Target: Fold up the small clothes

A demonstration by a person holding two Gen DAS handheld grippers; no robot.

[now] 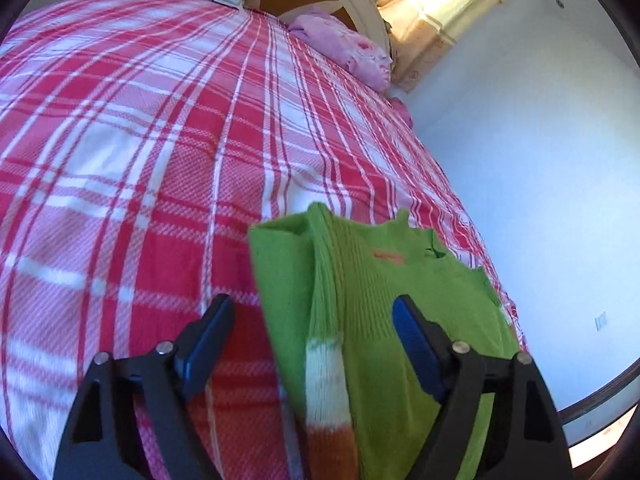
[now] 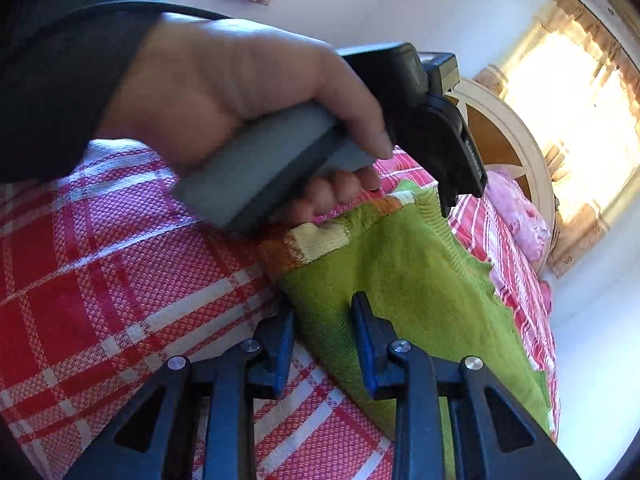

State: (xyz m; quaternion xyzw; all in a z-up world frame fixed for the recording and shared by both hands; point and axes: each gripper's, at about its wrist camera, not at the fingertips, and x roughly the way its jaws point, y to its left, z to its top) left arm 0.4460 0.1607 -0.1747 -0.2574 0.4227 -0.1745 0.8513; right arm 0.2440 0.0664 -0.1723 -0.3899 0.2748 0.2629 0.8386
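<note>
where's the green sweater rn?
The green sweater lies on the red plaid bedspread near the bed's right edge, lower centre-right in both wrist views, with both open hand-held grippers above it.

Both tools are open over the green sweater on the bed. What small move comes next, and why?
Probably lower the left tool and close it on the sleeve lying between its open fingers. The green sweater looks partly folded on the plaid bedspread, and the right tool is open at its near edge, holding nothing.
</note>
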